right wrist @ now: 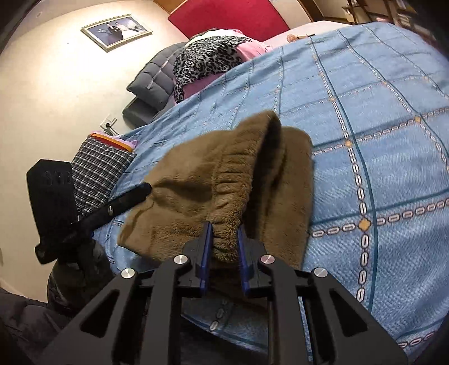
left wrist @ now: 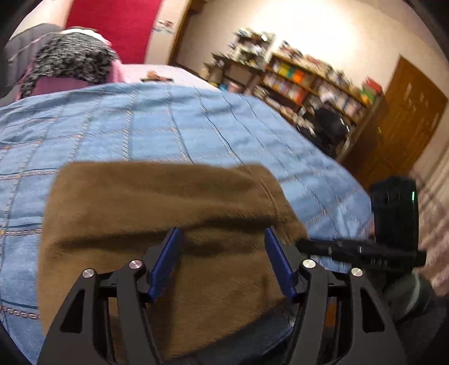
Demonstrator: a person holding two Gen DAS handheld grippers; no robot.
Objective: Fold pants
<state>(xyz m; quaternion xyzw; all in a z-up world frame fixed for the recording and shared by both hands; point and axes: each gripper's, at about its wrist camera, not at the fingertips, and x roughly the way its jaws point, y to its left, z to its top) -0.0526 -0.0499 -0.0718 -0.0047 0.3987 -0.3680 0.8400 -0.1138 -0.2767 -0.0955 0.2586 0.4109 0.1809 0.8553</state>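
Observation:
Brown fleece pants (left wrist: 157, 202) lie folded in a compact stack on the blue bed cover (left wrist: 168, 120). My left gripper (left wrist: 223, 238) hovers over their near edge with its blue pads wide apart and not pressing the fabric. In the right wrist view, my right gripper (right wrist: 224, 235) is shut on the elastic waistband of the pants (right wrist: 224, 168), and a fold of it stands lifted above the rest. The left gripper's body (right wrist: 56, 202) shows at the left of that view, and the right one's body (left wrist: 393, 224) shows at the right of the left wrist view.
A leopard-print garment (right wrist: 207, 59) on pink bedding and a grey quilt (right wrist: 157, 81) lie near the red headboard (right wrist: 230, 16). Checked cloth (right wrist: 98, 168) sits at the bed's left edge. A bookshelf (left wrist: 308, 81) and a wooden door (left wrist: 407, 118) stand beyond the bed.

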